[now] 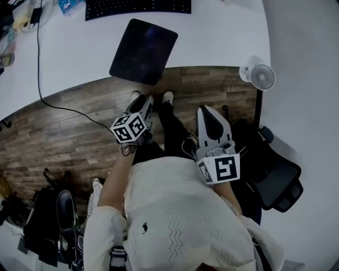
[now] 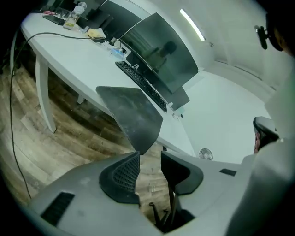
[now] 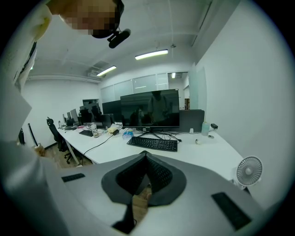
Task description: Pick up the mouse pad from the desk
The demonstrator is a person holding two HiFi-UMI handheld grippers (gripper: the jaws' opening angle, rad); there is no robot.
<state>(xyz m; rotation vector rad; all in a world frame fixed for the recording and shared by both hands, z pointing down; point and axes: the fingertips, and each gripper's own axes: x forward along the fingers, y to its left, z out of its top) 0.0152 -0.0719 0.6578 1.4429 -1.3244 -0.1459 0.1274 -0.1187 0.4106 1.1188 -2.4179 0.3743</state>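
Head view: the mouse pad (image 1: pixel 143 51) is seen flat on the white desk (image 1: pixel 222 37), its near corner hung out past the desk edge and well apart from both claws. The left gripper (image 1: pixel 143 103) is held below it over the wood floor (image 1: pixel 63 137), the right gripper (image 1: pixel 205 114) off to the side. If that corner is bumped instead of pinched, the pad could be knocked to the floor. The keyboard (image 1: pixel 137 6) is cut off at the top, and jaw gaps cannot be read here. Left gripper view: the left gripper (image 2: pixel 150 156) is shown spread apart with nothing between its jaws, and the pad corner (image 2: pixel 131 115) is lined up just above the gap. A pinch at the thin tip alone may slip or fold. Right gripper view: the right gripper (image 3: pixel 146 154) is shown pressed together on nothing. The pad is not seen, probably masked by the jaws. The fan (image 3: pixel 249 170) at the desk corner could be clipped by a wide swing.
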